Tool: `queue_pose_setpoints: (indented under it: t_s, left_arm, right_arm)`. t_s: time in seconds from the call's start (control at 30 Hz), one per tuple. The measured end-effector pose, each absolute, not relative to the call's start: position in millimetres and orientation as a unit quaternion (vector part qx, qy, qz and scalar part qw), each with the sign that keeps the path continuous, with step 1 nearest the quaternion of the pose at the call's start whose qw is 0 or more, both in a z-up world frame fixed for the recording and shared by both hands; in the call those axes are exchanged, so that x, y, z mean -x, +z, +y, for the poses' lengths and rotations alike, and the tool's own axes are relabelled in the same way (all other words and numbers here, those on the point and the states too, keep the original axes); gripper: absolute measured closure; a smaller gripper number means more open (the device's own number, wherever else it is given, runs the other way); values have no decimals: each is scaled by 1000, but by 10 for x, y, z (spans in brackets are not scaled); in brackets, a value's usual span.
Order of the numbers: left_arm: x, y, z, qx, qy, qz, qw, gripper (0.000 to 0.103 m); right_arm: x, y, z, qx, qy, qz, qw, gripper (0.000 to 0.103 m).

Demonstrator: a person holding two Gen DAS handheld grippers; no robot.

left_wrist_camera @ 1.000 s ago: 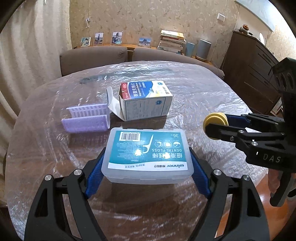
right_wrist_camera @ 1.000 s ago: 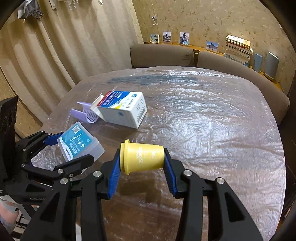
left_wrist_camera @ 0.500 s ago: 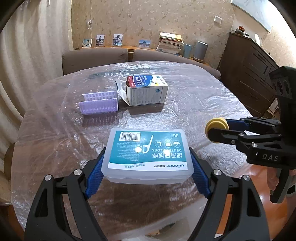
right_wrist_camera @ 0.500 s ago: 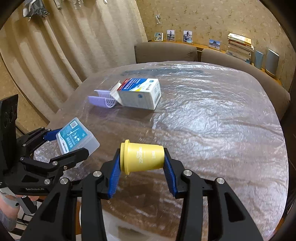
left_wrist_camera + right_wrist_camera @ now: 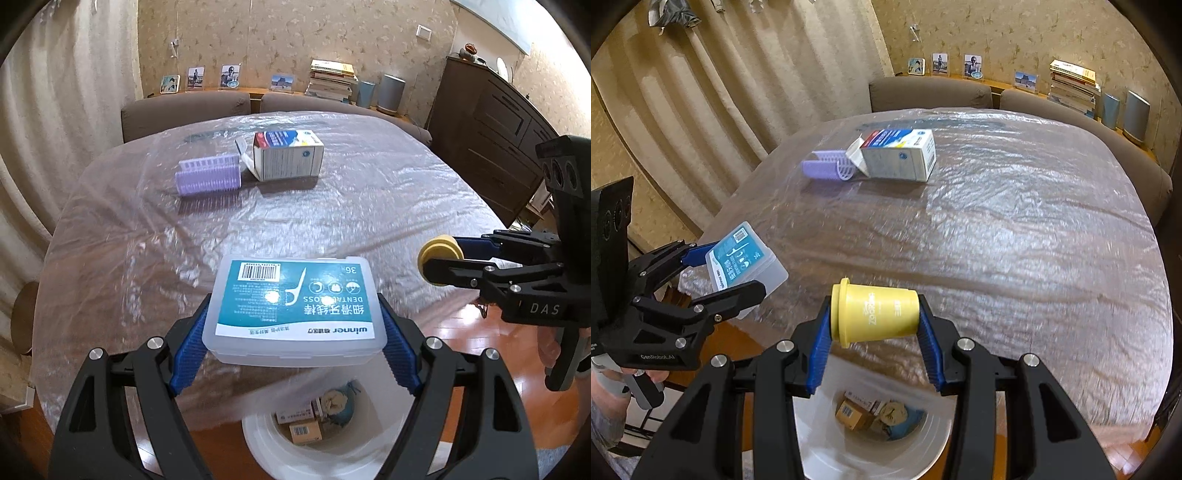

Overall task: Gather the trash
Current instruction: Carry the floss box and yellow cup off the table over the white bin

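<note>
My left gripper is shut on a clear plastic dental floss box with a teal label, held above the near table edge. Its blue pads press both short ends. My right gripper is shut on a yellow plastic cup lying sideways between the pads. Below both, on the floor, stands a white trash bin holding small boxes and crumpled paper. In the left wrist view the right gripper shows at the right with the cup. In the right wrist view the left gripper shows at the left with the floss box.
The table is covered with clear plastic sheet. On its far part lie an open white and blue carton and a purple ribbed tray. Chairs stand behind it; a dark wooden cabinet is at the right.
Both grippers pulled back from the table with their loads; the carton and purple tray look farther away. The trash bin has come into sight below the table edge.
</note>
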State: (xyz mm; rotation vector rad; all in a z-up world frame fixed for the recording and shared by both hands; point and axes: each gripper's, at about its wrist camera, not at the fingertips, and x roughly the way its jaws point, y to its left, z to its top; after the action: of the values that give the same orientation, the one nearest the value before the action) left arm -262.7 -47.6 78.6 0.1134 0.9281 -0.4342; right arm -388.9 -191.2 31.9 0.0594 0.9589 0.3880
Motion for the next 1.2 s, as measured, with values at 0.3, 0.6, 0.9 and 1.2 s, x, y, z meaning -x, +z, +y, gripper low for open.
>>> queue_pose_setpoints:
  t_s: [0.3, 0.6, 0.9, 1.2]
  left_arm:
    - [2870, 734, -349, -61, -213, 458, 861, 21]
    - [3067, 679, -297, -67, -227, 473, 849, 21]
    - [3181, 542, -291, -78, -228, 489, 838, 20]
    - [3217, 374, -311, -85, -225, 505, 829, 20]
  right_arm:
    - [4134, 239, -1813, -23, 195, 477, 857, 61]
    - [4295, 153, -1734, -21, 201, 507, 838, 61]
    - [4385, 28, -1673, -20, 202, 529, 824, 61]
    - [4398, -91, -1632, -15, 200, 544, 814, 61]
